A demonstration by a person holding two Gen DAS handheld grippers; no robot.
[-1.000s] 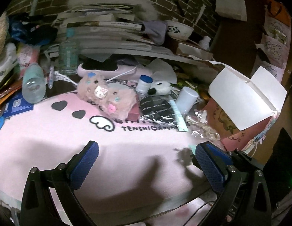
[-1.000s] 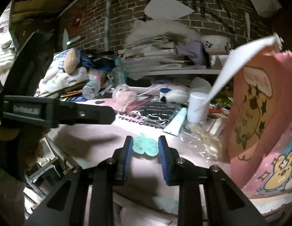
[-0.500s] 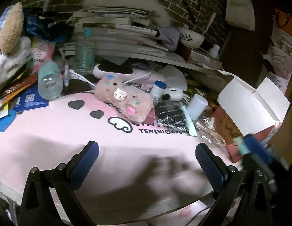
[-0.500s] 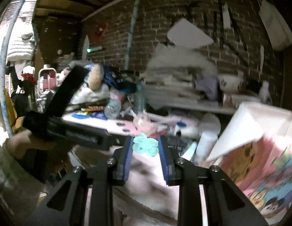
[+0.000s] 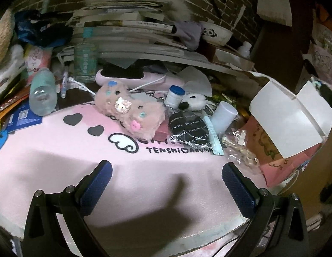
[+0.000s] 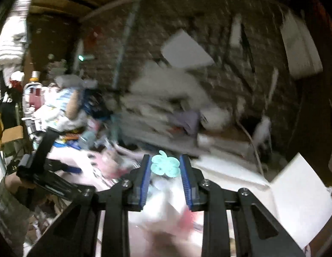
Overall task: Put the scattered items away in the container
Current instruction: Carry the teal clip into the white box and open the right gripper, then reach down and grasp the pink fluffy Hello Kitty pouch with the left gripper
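Hovering with jaws spread wide and empty, the left gripper (image 5: 167, 176) is waiting above the pink mat (image 5: 59, 150), facing the clutter. From the right wrist, the right gripper (image 6: 165, 167) is clenching a teal clover-shaped piece (image 6: 165, 166), probably carrying it toward the pink box (image 5: 285, 160).

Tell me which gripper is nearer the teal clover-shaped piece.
Right. The right gripper is shut on the teal clover-shaped piece, holding it between its blue pads. The left gripper hangs open over the pink mat, empty, with no such piece in its view.
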